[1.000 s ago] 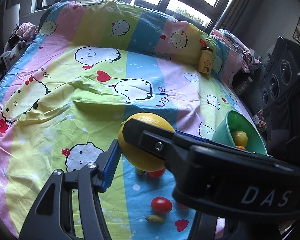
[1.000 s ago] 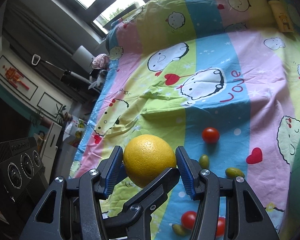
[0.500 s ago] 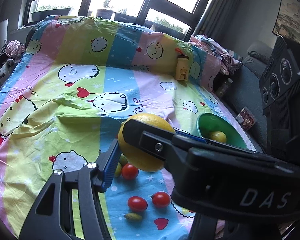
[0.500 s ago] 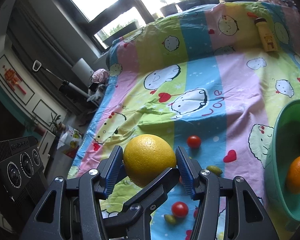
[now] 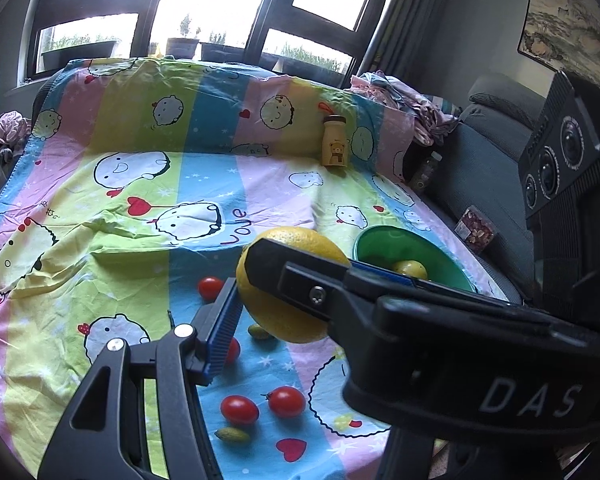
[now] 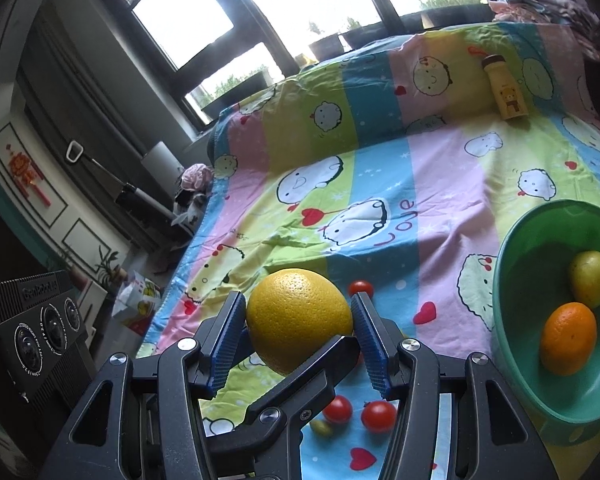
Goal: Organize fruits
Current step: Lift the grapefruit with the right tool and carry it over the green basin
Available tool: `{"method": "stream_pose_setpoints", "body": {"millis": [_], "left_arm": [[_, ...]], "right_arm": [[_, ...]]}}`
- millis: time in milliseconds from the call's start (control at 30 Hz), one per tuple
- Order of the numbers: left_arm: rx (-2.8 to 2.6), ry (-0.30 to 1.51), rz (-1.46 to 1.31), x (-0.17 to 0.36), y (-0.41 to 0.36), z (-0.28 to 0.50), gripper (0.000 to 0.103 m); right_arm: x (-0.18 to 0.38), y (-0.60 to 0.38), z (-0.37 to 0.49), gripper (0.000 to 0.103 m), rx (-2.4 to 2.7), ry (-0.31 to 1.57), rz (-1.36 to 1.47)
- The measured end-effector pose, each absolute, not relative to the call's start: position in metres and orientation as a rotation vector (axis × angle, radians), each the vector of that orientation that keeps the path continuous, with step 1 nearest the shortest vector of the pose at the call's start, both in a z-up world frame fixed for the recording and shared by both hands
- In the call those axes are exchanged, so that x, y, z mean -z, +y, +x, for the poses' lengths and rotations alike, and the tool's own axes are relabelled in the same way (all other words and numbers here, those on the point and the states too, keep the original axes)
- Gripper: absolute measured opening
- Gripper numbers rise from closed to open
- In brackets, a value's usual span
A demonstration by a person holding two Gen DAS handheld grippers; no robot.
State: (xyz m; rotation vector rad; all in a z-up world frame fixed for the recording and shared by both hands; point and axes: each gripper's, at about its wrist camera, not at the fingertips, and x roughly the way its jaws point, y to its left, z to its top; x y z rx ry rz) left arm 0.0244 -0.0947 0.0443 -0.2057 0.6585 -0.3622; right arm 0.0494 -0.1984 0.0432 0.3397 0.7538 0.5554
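Left wrist view: the left tool (image 5: 292, 292) pinches 1 large yellow grapefruit (image 5: 288, 280), held in the air above the bed sheet (image 5: 100, 240); its blue left pad (image 5: 222, 332) presses the fruit's side, while the other side is hidden behind the right tool's black body (image 5: 440, 332), which crosses the picture. Behind the grapefruit sits 1 green bowl (image 5: 440, 256) with 1 yellow-green fruit (image 5: 410, 268) showing in it. On the sheet lie 4 red cherry tomatoes (image 5: 239, 409) and 2 small green olive-like fruits (image 5: 232, 435). 1 yellow bottle (image 5: 334, 142) stands at the far end of the bed.

Right wrist view: the right tool (image 6: 298, 328) grips the same grapefruit (image 6: 298, 316) with both blue pads (image 6: 226, 340) pressed on its sides, and 1 finger of the left tool (image 6: 300, 380) crosses beneath it. The bowl (image 6: 512, 320) to the right holds 2 fruits: 1 orange (image 6: 568, 338) and 1 yellow-green one (image 6: 590, 278). 3 tomatoes (image 6: 378, 416) are clear here, with 1 green fruit (image 6: 322, 427) beside them.
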Motion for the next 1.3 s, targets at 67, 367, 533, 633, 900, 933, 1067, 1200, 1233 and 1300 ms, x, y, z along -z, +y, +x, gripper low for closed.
{"method": "stream_pose_setpoints", "body": {"millis": [67,367,533,633,900,933,1067,1200,1233,1300], "left_arm": [[0.366,0.657,-0.207,-0.046,-0.098,0.024,0.056],[0.403,0.646,-0.170,-0.056,-0.127,0.025,0.056],[0.435,0.651,-0.153,-0.059,-0.141,0.029,0.056],[0.448,0.651,-0.143,-0.061,-0.149,0.031,0.056],[0.488,0.659,-0.115,-0.064,-0.173,0.035,0.056],[0.493,0.661,-0.112,-0.064,-0.176,0.036,0.056],[0.516,0.668,-0.104,-0.063,-0.190,0.039,0.056],[0.526,0.657,-0.085,-0.064,-0.203,0.040,0.056],[0.526,0.650,-0.077,-0.064,-0.205,0.040,0.056],[0.533,0.644,-0.065,-0.064,-0.210,0.040,0.055]], "right_arm": [[-0.044,-0.203,0.050,0.057,-0.551,0.752,0.347],[-0.051,-0.231,0.043,0.057,-0.521,0.721,0.382],[-0.054,-0.248,0.042,0.057,-0.490,0.711,0.398],[-0.055,-0.256,0.041,0.057,-0.477,0.704,0.414],[-0.055,-0.283,0.041,0.057,-0.439,0.691,0.458],[-0.055,-0.287,0.041,0.057,-0.434,0.691,0.463],[-0.053,-0.300,0.040,0.057,-0.410,0.690,0.482],[-0.052,-0.315,0.040,0.057,-0.395,0.687,0.510],[-0.051,-0.317,0.040,0.057,-0.396,0.688,0.518],[-0.050,-0.323,0.040,0.057,-0.400,0.688,0.531]]}}
